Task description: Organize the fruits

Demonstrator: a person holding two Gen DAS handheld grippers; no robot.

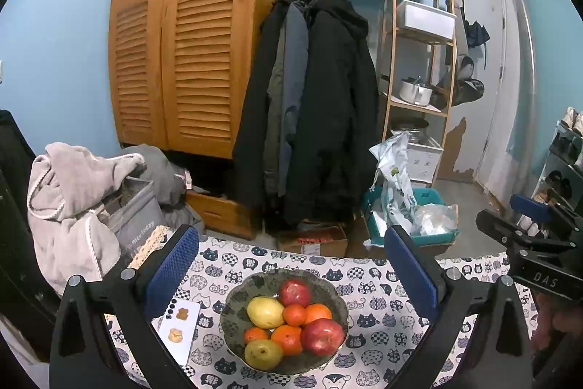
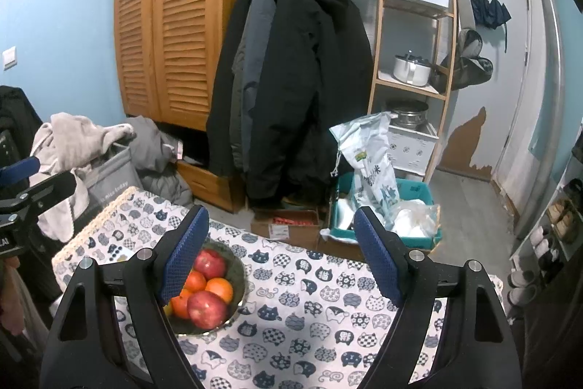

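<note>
and here's the bowl (image 1: 233,301), dark and scalloped, sitting on the cat-print tablecloth (image 1: 382,327) with every visible fruit piled inside it: two red apples (image 1: 322,336), two yellow-green pears (image 1: 265,311) and a handful of oranges (image 1: 288,339) packed between them. no fruit shows loose on the cloth in either view, so this fits a sorted bowl or one about to be emptied; the pictures don't settle which.

the left gripper (image 1: 291,265) hangs right over it, jaws spread wide with nothing between them, the bowl dead centre and just below its blue pads. that's the nearer tool by a clear margin. the right gripper (image 2: 280,254) is also wide open and carrying nothing, but the bowl sits off to its left, half hidden behind its left finger (image 2: 184,257); bare cloth lies straight ahead of it.

the nearer pear lies with its long axis roughly across the left gripper's view.

the left wrist view shows the whole pile plus a white card (image 1: 178,327) beside the bowl. the right wrist view loses the pears almost entirely, catching only a yellow sliver at the rim.
</note>
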